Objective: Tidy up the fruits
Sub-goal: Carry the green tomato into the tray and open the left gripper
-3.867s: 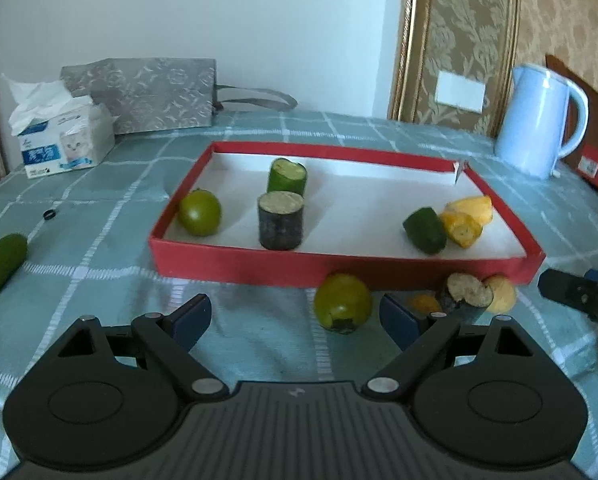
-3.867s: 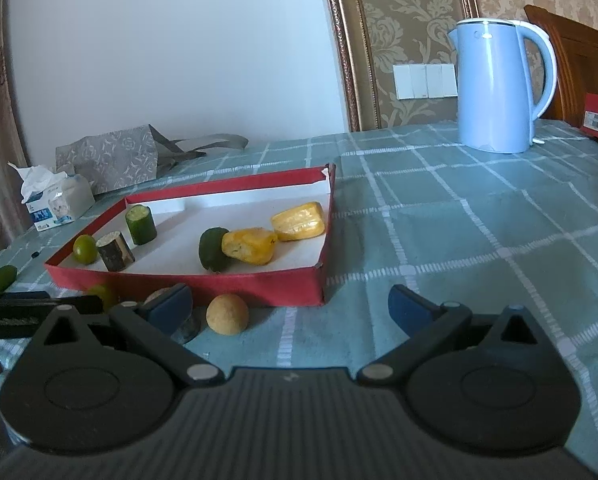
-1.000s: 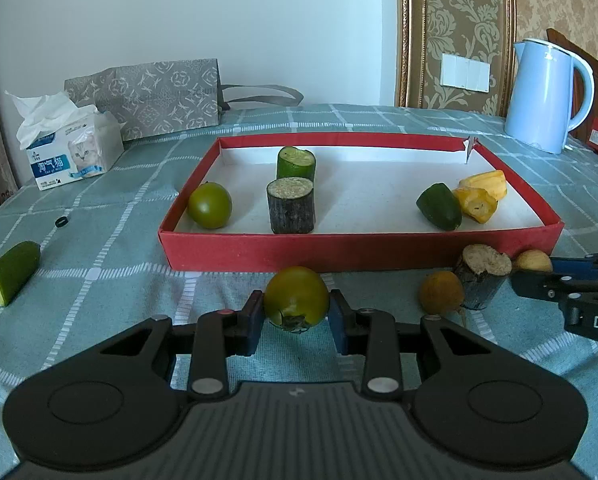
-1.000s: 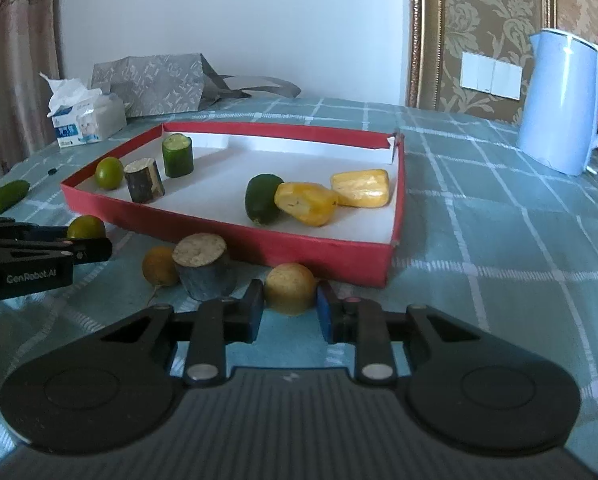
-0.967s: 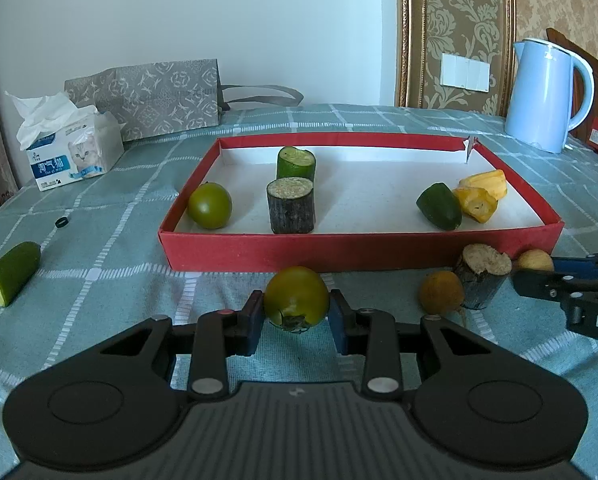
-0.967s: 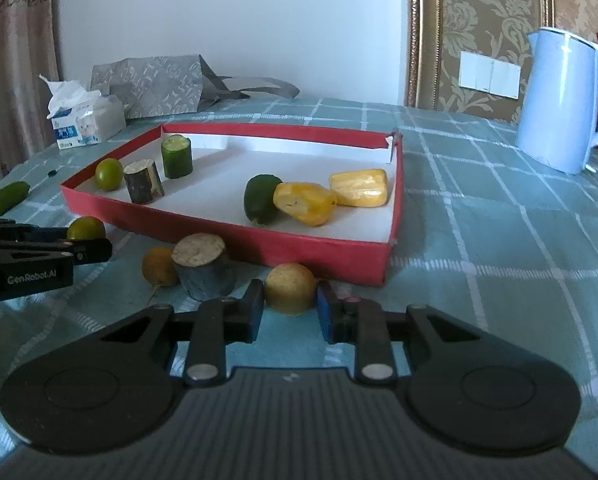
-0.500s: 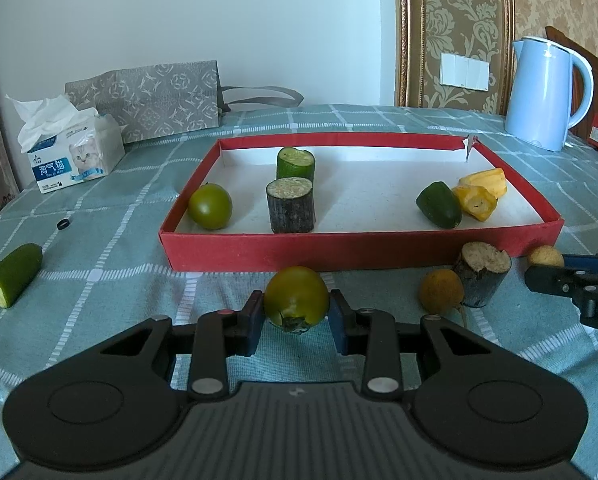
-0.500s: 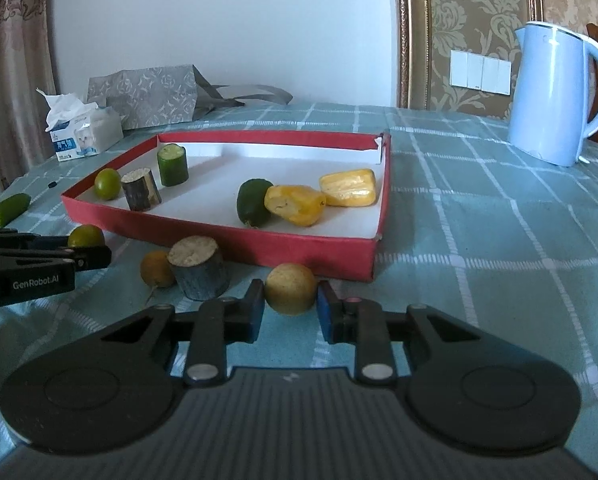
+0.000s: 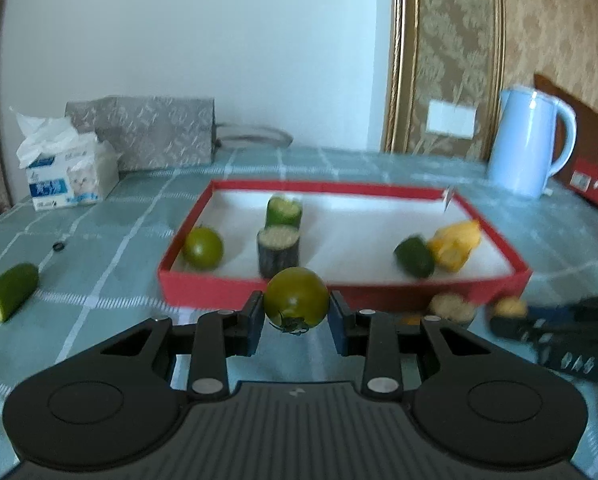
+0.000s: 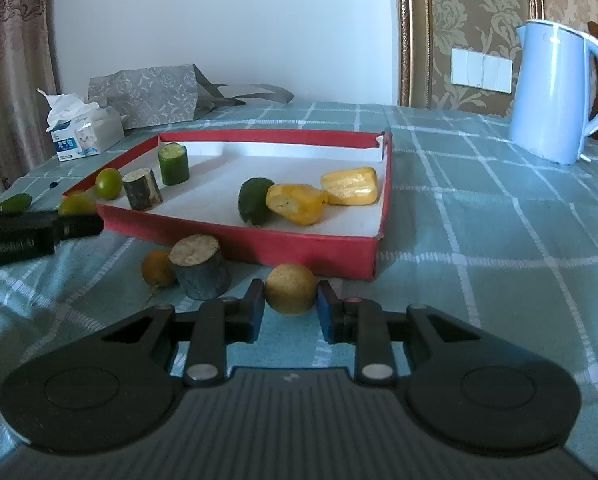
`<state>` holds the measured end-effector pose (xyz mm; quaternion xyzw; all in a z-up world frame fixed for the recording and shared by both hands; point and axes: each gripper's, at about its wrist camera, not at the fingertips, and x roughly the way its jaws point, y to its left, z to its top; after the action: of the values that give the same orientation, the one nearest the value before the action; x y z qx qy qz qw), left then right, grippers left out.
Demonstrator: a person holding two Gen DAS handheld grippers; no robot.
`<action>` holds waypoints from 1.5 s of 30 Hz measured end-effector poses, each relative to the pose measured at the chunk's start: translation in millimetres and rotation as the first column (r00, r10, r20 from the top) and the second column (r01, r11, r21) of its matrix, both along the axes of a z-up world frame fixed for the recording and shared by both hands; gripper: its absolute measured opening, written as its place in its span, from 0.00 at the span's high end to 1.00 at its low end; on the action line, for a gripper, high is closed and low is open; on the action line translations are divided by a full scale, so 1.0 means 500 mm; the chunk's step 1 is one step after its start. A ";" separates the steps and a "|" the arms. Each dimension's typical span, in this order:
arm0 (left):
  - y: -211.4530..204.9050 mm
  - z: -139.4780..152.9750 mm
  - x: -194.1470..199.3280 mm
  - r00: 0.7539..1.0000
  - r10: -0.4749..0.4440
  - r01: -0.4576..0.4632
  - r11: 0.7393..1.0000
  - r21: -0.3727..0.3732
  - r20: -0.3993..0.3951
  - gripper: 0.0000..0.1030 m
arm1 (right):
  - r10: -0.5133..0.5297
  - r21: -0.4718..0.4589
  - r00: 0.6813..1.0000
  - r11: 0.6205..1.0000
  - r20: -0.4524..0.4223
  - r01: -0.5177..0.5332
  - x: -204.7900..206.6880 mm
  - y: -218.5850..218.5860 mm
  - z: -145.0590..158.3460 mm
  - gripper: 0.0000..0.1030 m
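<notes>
Both grippers had a fruit at this point. The left gripper (image 9: 297,312) was clamped on a round green tomato-looking fruit with a little dried stem underneath (image 9: 296,299), held up just in front of the near wall of the shallow red cardboard tray with a white lining (image 9: 379,294). The right gripper (image 10: 291,308) was closed around a round tan-yellow fruit with a rough matte skin (image 10: 290,289), down by the checked teal cloth on the tabletop (image 10: 499,240) and right beside the tray's front wall. I couldn't tell whether it was off the cloth yet.

My take on doing this step well: lift each fruit high enough to clear the red wall before moving forward, since that wall looked like thin card and a bump would shove the whole tray. Set the green one down next to the other round green fruit (image 9: 203,247) on the tray's left side, and let go low so it doesn't roll. Squeeze gently, as both are smooth balls that could pop out.

The green fruit looked glossy and firm, darker around the stem. A small orange fruit (image 10: 157,268) and a bark-covered stump chunk with a pale cut top (image 10: 200,266) sat on the cloth outside the tray.
</notes>
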<state>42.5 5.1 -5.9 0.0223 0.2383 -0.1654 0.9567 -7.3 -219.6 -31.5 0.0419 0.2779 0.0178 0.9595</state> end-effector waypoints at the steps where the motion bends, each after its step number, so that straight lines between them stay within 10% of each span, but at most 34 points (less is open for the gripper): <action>1: -0.006 0.006 0.002 1.000 -0.004 0.004 1.000 -0.001 0.006 0.68 | 0.002 0.002 1.000 1.000 0.000 -0.002 0.000 0.001 0.000 0.75; 35: -0.166 -0.040 0.181 0.997 0.019 -0.008 0.989 0.149 -0.071 0.67 | 0.026 -0.013 1.000 1.000 -0.015 -0.026 0.005 0.007 -0.001 0.74; 41: -0.154 -0.044 0.189 0.995 0.047 -0.037 0.991 0.126 -0.082 0.23 | 0.026 -0.012 1.000 1.000 -0.015 -0.026 0.005 0.007 -0.001 0.74; 45: -0.134 -0.038 0.179 0.995 0.069 -0.062 0.993 0.102 -0.076 0.23 | 0.026 -0.013 1.000 1.000 -0.015 -0.026 0.005 0.008 -0.001 0.74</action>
<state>131.8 -61.9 -25.0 0.0554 0.2847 -0.1226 0.9491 -4.6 -215.9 -32.1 0.0320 0.2856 0.0282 0.9574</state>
